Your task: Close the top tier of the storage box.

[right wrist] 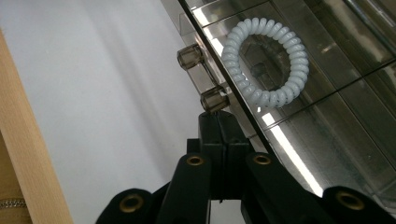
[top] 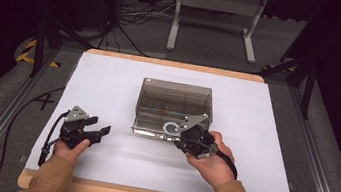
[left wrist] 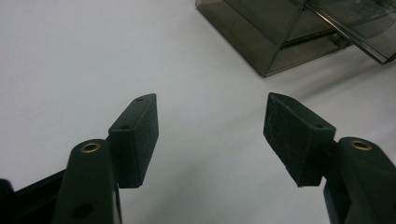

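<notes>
The right gripper (right wrist: 219, 119) is closed, its tips just under a knob (right wrist: 214, 100) on the box (top: 174, 107) front, beside a white coil ring (right wrist: 265, 63) on the lid. The left gripper (left wrist: 211, 135) gapes wide over bare table (top: 109, 87), left of the box. No writing is legible.

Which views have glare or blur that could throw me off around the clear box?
High view: soft overall, dark surroundings, the clear box dim against the bright white sheet. Right gripper view: bright streaks of glare on the box panels beside the white coil hair tie; the right gripper near the lens is blurred. Left gripper view: even light, the left gripper fairly sharp.
</notes>
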`<action>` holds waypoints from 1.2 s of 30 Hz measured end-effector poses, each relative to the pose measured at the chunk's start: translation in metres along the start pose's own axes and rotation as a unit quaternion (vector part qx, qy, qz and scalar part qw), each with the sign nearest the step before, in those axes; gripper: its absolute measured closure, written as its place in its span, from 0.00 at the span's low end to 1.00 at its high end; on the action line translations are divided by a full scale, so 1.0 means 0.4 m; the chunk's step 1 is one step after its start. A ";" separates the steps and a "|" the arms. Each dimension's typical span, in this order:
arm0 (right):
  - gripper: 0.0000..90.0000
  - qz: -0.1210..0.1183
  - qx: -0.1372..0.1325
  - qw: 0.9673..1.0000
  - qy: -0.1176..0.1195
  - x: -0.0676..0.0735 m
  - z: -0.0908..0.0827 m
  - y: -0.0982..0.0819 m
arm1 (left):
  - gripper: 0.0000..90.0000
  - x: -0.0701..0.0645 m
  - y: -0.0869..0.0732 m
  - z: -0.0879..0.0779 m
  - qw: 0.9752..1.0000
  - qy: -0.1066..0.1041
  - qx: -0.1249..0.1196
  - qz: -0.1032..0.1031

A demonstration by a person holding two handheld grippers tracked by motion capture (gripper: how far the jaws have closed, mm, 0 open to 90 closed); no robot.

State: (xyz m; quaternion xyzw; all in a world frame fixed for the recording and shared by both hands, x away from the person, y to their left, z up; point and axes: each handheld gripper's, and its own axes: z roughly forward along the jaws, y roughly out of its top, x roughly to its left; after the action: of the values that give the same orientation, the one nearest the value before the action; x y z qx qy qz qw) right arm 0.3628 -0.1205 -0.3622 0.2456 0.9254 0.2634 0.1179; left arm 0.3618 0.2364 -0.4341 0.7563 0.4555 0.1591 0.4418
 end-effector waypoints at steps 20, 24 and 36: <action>1.00 0.017 -0.017 1.000 -0.015 -0.026 0.004 0.000 | 0.40 0.000 0.000 0.000 1.000 0.000 0.000 0.000; 1.00 0.024 -0.021 0.999 -0.017 -0.030 0.005 0.000 | 0.40 0.000 0.000 0.000 1.000 -0.001 0.000 0.001; 1.00 0.039 -0.032 0.998 -0.029 -0.050 0.012 0.000 | 0.40 0.000 0.000 0.000 1.000 -0.001 0.001 0.000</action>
State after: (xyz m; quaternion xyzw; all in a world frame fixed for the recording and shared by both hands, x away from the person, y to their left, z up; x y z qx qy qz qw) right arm 0.3814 -0.1289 -0.3643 0.2847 0.9027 0.2898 0.1420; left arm 0.3619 0.2364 -0.4341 0.7570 0.4549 0.1582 0.4415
